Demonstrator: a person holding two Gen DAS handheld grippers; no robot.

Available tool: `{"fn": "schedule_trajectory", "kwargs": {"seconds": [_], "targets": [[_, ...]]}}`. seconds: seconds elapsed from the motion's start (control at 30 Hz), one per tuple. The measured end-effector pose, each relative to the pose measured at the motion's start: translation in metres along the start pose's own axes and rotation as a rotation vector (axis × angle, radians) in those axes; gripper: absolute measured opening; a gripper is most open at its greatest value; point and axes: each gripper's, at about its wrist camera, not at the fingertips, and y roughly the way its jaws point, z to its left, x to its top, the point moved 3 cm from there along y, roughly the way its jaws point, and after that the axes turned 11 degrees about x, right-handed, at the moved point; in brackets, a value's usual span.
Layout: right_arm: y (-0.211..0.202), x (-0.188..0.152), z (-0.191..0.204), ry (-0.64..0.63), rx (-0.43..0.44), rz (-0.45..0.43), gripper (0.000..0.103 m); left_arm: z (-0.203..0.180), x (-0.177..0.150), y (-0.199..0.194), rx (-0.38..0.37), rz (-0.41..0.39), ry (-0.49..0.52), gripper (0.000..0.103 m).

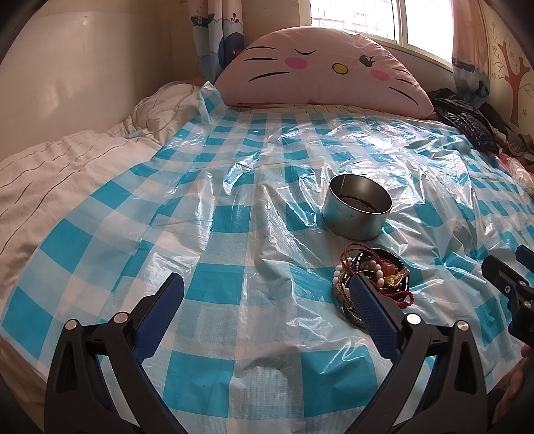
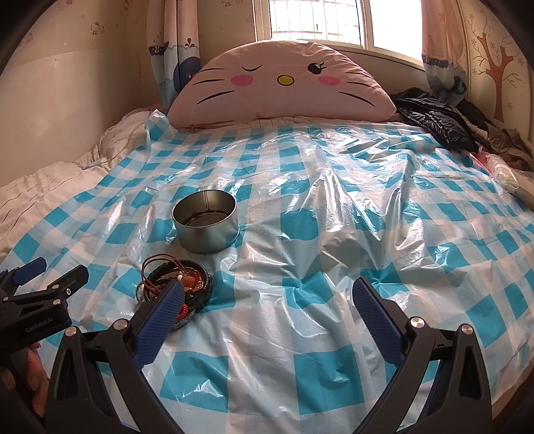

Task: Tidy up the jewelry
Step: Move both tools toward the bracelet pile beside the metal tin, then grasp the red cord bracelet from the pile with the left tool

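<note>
Left wrist view: left gripper (image 1: pixel 267 293) has both jaws spread wide, holding nothing, low in frame. One heap of jewelry (image 1: pixel 370 283) lies lower right beside its right finger, on the checked plastic sheet (image 1: pixel 217 217). One round metal tin (image 1: pixel 357 208) stands just above. Right wrist view: right gripper (image 2: pixel 268 293) likewise gapes empty; one cat-face pillow (image 2: pixel 280 83) sits at top centre.

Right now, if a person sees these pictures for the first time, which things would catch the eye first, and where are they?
The big pink cat-face cushion at the head of the bed stands out first, under the bright window. Next comes the shiny blue-and-white checked plastic sheet covering the bed, with a round metal tin standing open on it. Just in front of the tin lies a pile of jewelry, between the open left gripper and the open right gripper.
</note>
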Motion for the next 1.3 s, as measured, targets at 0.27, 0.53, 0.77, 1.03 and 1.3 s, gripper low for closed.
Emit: {"fn": "schedule_trajectory", "kwargs": {"seconds": [0.27,0.53,0.77,1.03,1.3], "targets": [[-0.001,0.000,0.000,0.005,0.007,0.001,0.097,0.000,0.000,0.000,0.001,0.000,0.001,0.096],[-0.006,0.004,0.002,0.048,0.045,0.024,0.097,-0.003,-0.001,0.002,-0.033,0.012,0.013,0.096],[0.003,0.005,-0.009,0.021,-0.007,0.064,0.097,-0.026,0.005,0.010,-0.214,0.041,0.048,0.084],[0.001,0.004,-0.022,0.082,0.021,0.068,0.097,-0.063,0.014,0.057,-0.308,0.167,0.040,0.057],[0.002,0.003,-0.022,0.102,0.054,0.069,0.097,-0.068,0.009,0.089,-0.362,0.296,-0.033,0.023]]}}
